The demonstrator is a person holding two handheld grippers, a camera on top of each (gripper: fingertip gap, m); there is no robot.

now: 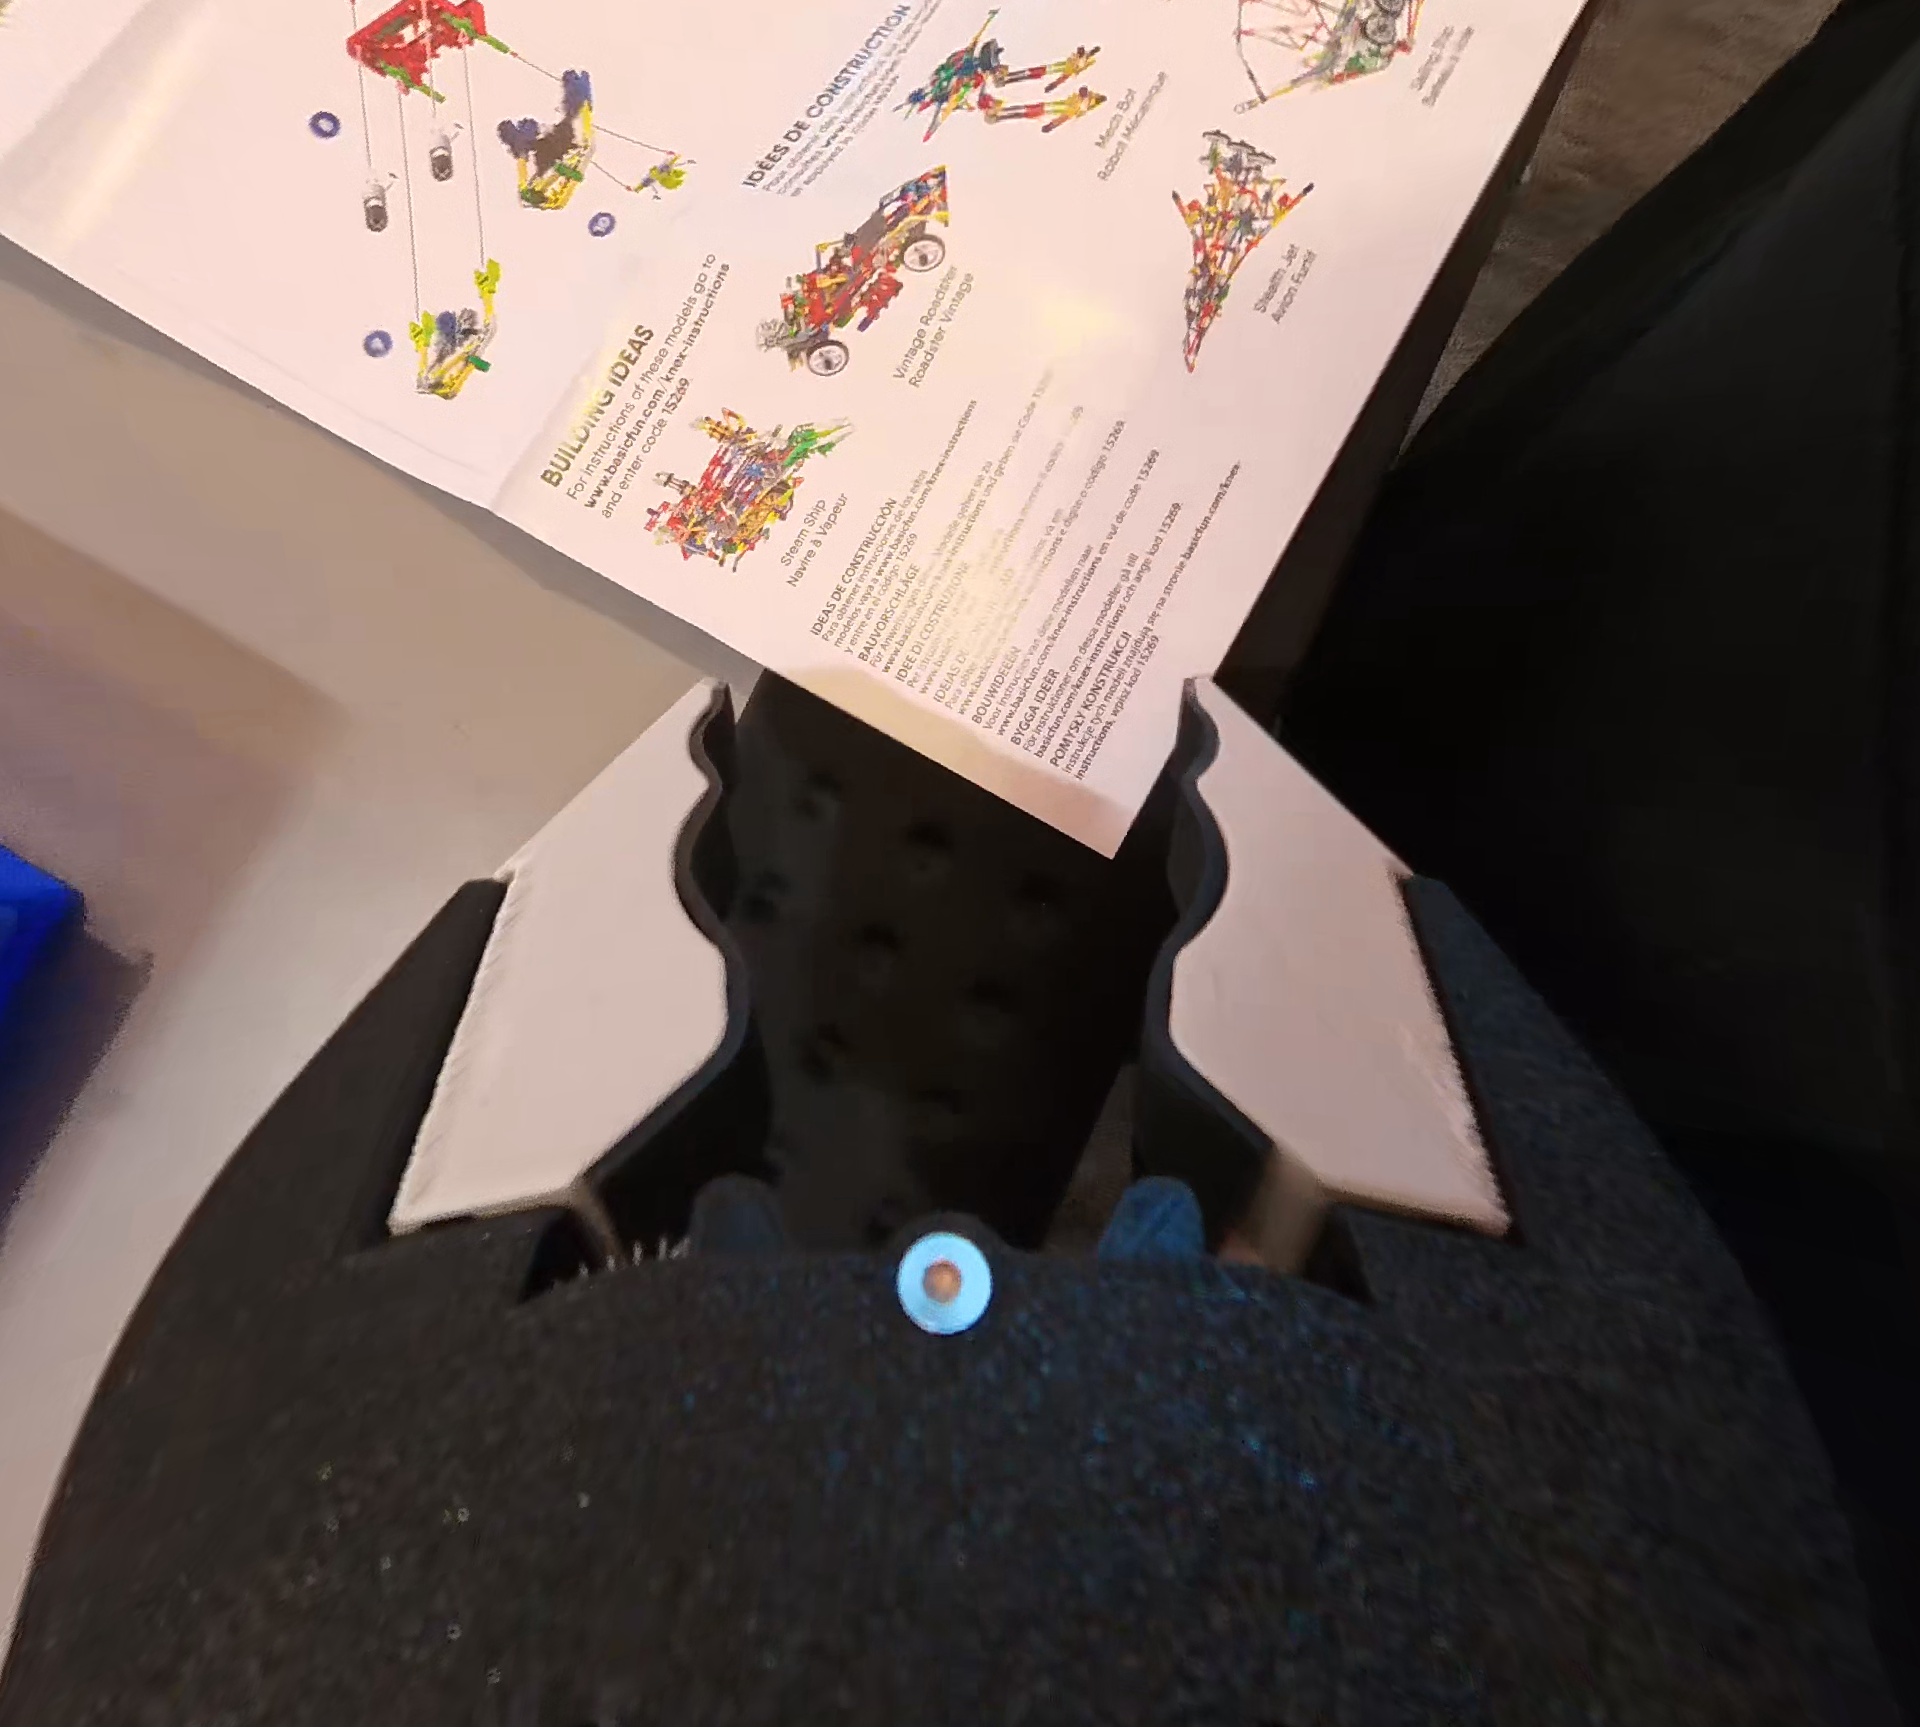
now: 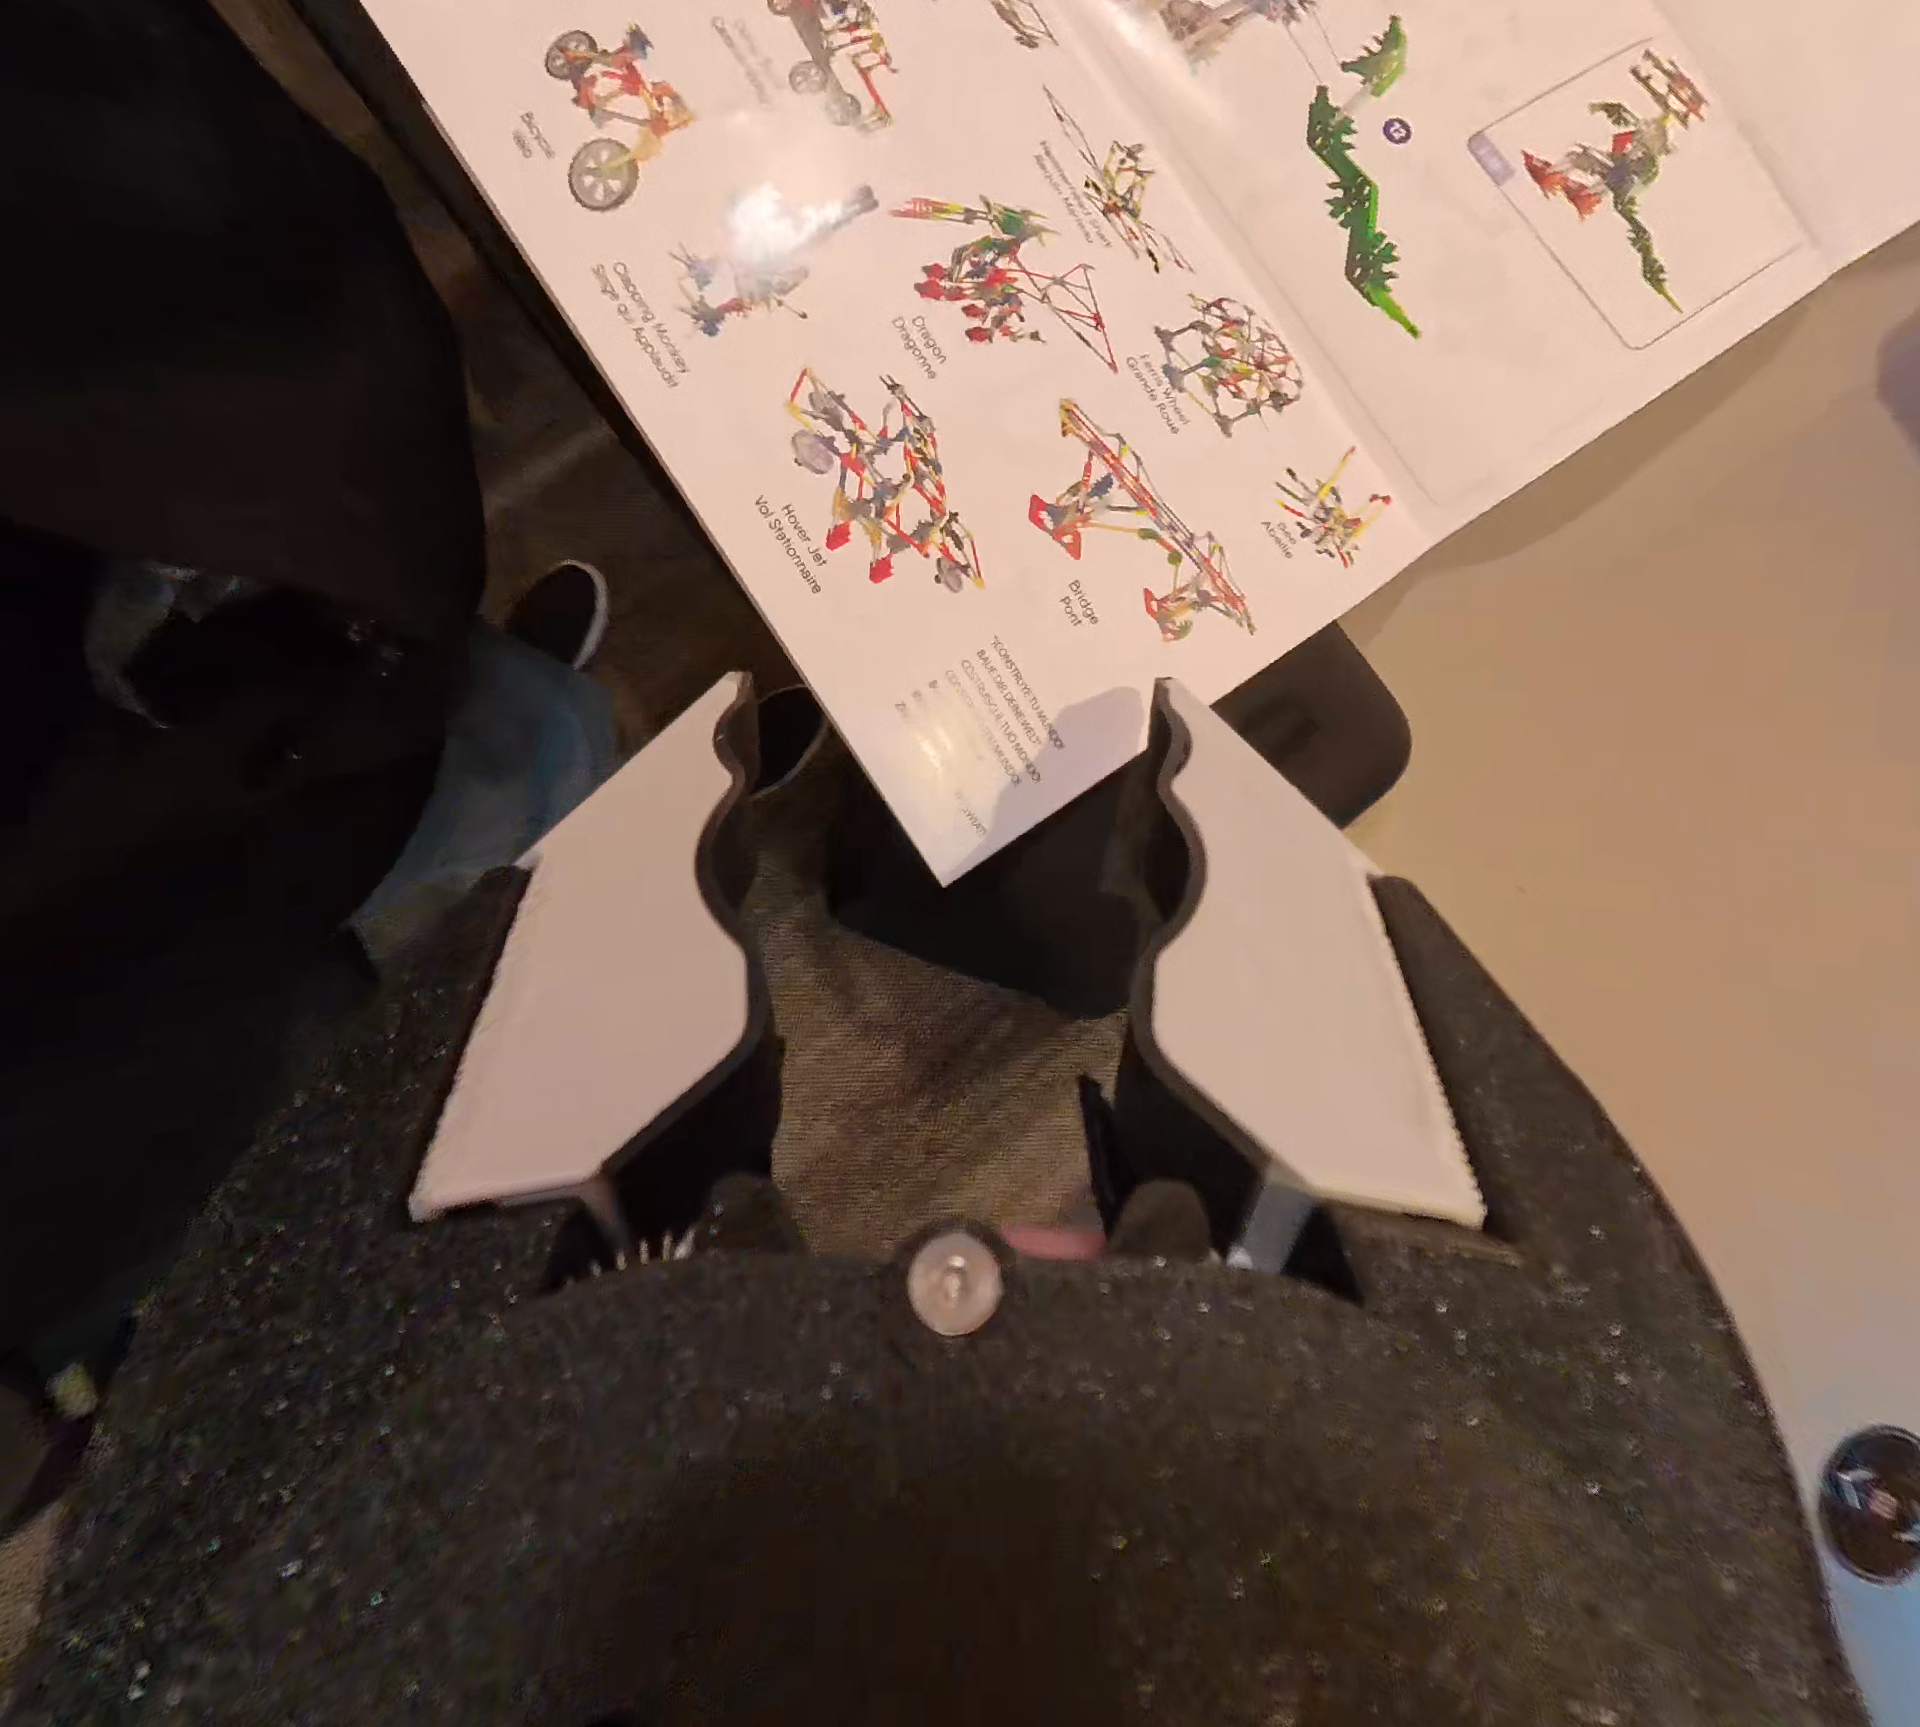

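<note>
The left gripper [image 1: 956,701] points forward and slightly down over the near edge of a white table [image 1: 312,555]. Its two white-faced fingers [image 1: 582,981] stand wide apart, and nothing is pinched between them. A corner of a printed instruction sheet [image 1: 727,243] reaches into the gap between the fingertips, just beside the right-hand finger; whether the paper touches that finger cannot be told. The sheet is white, covered in small colour drawings of rod-and-connector toy models, and it lies across the table with its right margin jutting past the table edge over a dark area. At the far left edge of the left wrist view sits part of a blue bin [image 1: 26,960], well apart from the gripper.

The right gripper [image 2: 951,695] is likewise aimed forward and down, off the table edge, above grey carpet [image 2: 925,1085]. Its jaws are spread wide and hold nothing. The opposite corner of the same instruction sheet [image 2: 1039,223] dips between its fingertips, close to the right-hand finger, on which the paper's edge seems to rest, though contact is not certain. To the left a person's shoe [image 2: 566,607] shows on the floor. To the right lies the beige tabletop [image 2: 1610,846], and a small round dark object [image 2: 1875,1516], too blurred to name, sits at the lower right.
</note>
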